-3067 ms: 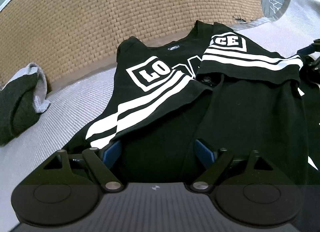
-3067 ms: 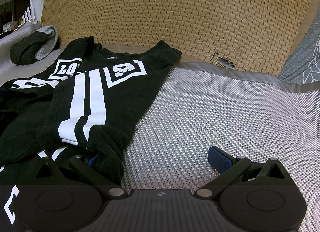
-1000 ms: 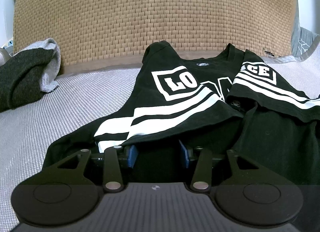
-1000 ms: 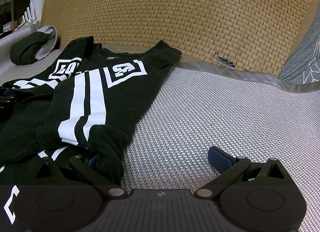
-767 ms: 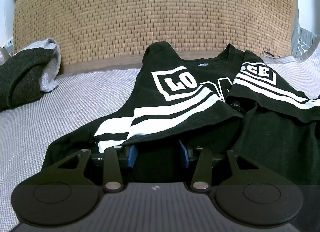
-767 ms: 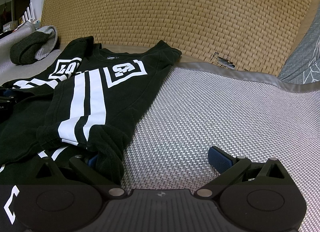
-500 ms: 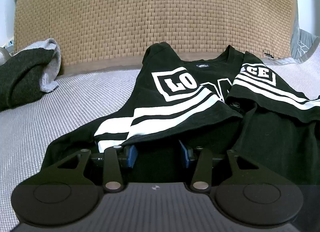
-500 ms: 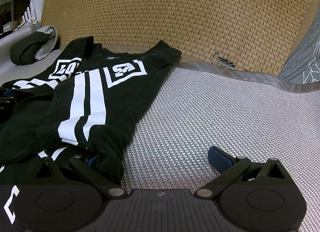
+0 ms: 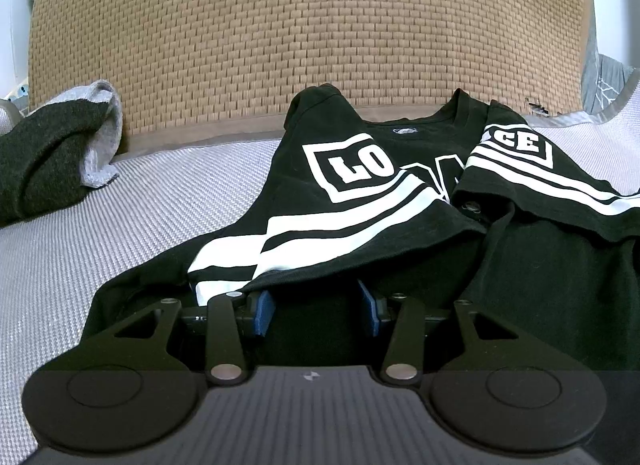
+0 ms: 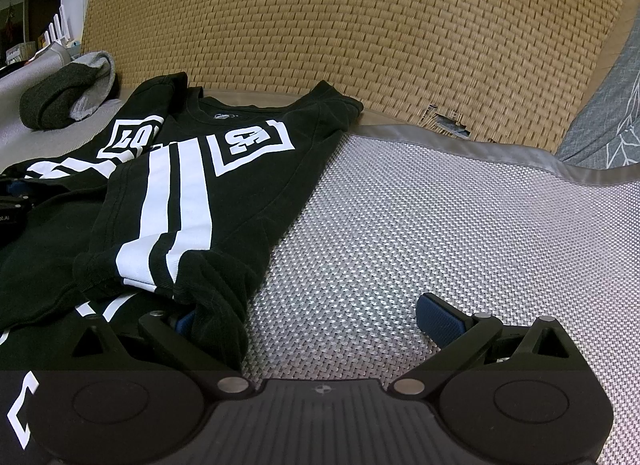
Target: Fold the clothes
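A: What is lying at the far left?

B: A dark grey rolled garment (image 9: 44, 149) is sitting well apart, out of the way. The black T-shirt with white stripes and block lettering (image 9: 360, 201) is lying on the silver woven mat (image 9: 120, 217), sleeves folded inward.

A: Handling?

B: It is looking soft, light and floppy; I would be taking the hem. The left gripper (image 9: 316, 307) is standing half open over black cloth, clamping nothing I can see. The right gripper (image 10: 308, 315) is gaping wide, one pad under a fold.
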Action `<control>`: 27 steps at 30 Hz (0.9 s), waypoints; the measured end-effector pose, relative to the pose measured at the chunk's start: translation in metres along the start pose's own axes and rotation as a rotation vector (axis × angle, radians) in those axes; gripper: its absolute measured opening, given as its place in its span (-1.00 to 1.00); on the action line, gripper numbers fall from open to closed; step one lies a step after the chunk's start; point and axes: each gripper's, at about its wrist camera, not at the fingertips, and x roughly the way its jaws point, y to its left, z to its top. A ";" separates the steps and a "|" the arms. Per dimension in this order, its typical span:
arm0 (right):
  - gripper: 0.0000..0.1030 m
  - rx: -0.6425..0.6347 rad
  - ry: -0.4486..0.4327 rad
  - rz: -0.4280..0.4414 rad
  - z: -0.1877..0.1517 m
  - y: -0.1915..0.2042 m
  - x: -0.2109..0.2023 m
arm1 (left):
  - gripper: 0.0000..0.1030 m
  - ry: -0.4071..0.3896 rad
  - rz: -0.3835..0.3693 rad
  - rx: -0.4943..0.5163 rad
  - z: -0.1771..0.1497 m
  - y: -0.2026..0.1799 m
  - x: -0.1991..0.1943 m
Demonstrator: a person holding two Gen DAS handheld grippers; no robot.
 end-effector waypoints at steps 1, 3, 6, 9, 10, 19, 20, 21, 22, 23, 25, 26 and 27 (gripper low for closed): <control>1.00 0.000 0.000 0.000 0.000 0.000 0.000 | -0.09 -0.001 -0.001 -0.001 0.000 0.000 0.000; 1.00 0.000 0.000 0.000 0.000 0.001 0.000 | -0.09 -0.002 -0.003 -0.002 0.000 0.000 0.000; 1.00 -0.001 0.000 0.000 0.000 0.000 0.000 | -0.09 -0.002 -0.007 -0.007 0.000 0.001 0.000; 1.00 0.000 0.000 0.000 0.000 0.000 0.000 | -0.09 -0.002 -0.007 -0.007 0.000 0.001 0.001; 1.00 0.000 0.000 0.000 0.000 0.000 0.000 | -0.09 -0.002 -0.007 -0.007 0.000 0.001 0.001; 1.00 0.000 0.000 0.000 0.000 0.000 0.000 | -0.09 -0.006 -0.011 -0.015 -0.001 0.003 0.000; 1.00 0.000 0.000 0.000 0.000 0.000 0.000 | -0.09 -0.007 -0.012 -0.017 -0.001 0.003 -0.001; 1.00 0.000 0.000 0.000 0.000 0.000 0.000 | -0.09 -0.007 -0.013 -0.020 -0.001 0.003 -0.001; 1.00 0.000 0.000 0.000 0.000 0.000 0.000 | -0.09 -0.007 -0.013 -0.022 -0.001 0.003 -0.001; 1.00 0.000 0.000 0.000 0.000 0.000 0.000 | -0.09 -0.008 -0.014 -0.023 -0.001 0.004 -0.001; 1.00 0.000 0.000 0.000 0.000 0.000 0.000 | -0.09 -0.009 -0.015 -0.026 -0.001 0.004 -0.001; 1.00 0.000 0.000 0.000 0.000 0.000 0.000 | -0.09 -0.009 -0.015 -0.027 -0.001 0.004 -0.001; 1.00 0.000 0.000 0.000 0.000 0.000 0.000 | -0.09 -0.009 -0.017 -0.029 -0.001 0.004 -0.001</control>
